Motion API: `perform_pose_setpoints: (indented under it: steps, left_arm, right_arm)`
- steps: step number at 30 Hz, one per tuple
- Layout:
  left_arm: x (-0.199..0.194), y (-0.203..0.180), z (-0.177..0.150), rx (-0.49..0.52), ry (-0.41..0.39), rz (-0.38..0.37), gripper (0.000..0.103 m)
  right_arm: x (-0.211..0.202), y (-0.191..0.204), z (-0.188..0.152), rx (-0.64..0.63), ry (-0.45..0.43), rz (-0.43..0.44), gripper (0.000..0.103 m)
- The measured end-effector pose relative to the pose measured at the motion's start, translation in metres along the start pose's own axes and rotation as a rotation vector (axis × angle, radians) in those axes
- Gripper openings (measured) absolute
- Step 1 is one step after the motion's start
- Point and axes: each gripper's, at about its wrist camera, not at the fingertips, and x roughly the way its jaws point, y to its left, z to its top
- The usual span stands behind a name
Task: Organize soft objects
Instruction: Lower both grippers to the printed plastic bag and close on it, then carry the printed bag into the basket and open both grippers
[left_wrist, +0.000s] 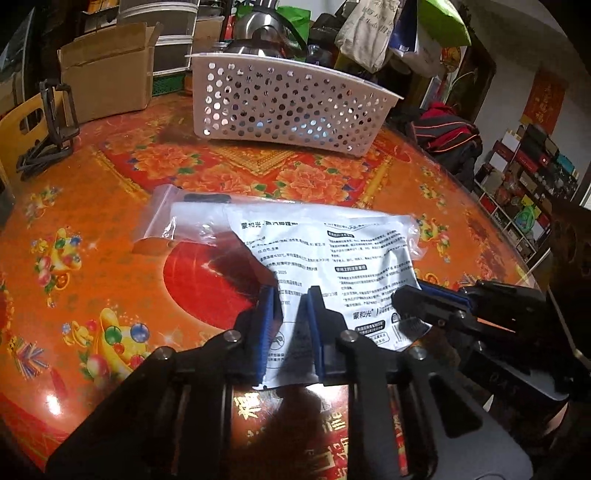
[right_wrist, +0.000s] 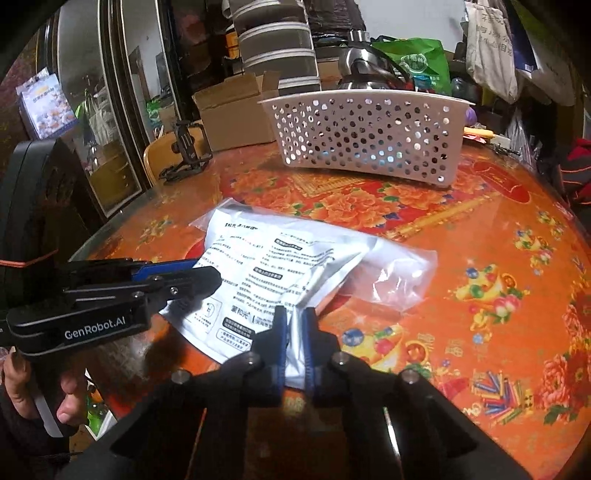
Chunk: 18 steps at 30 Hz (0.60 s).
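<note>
A silver foil pouch (left_wrist: 332, 251) printed with black text lies on the orange flowered table, and a clear zip bag (left_wrist: 166, 221) sits partly under its far left side. My left gripper (left_wrist: 291, 317) is shut on the pouch's near edge, the foil creased between the blue pads. At the right, the right gripper (left_wrist: 406, 299) bites the pouch's near right corner. In the right wrist view my right gripper (right_wrist: 295, 339) is shut on the crumpled corner of the pouch (right_wrist: 258, 266). The left gripper (right_wrist: 212, 277) clamps the pouch's left edge, and the clear bag (right_wrist: 399, 273) shows behind it.
A white perforated basket (left_wrist: 291, 103) (right_wrist: 369, 136) stands at the far side of the table. Left of it are an open cardboard box (left_wrist: 107, 81) and a black phone stand (left_wrist: 55, 122). A steel kettle (left_wrist: 266, 33) and hanging bags crowd the back. A hand (right_wrist: 22, 380) holds the left gripper.
</note>
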Motion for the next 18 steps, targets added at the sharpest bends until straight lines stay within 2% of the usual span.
perform_pose_setpoints:
  steps: [10, 18]
  left_arm:
    - [-0.021, -0.008, 0.009, 0.012, -0.081, -0.021, 0.016]
    - [-0.047, -0.015, 0.038, 0.031, -0.163, -0.029, 0.016]
  right_arm:
    - [-0.023, 0.004, 0.007, -0.013, -0.078, -0.009, 0.005]
    - [-0.045, 0.008, 0.028, -0.047, -0.142, -0.031, 0.005]
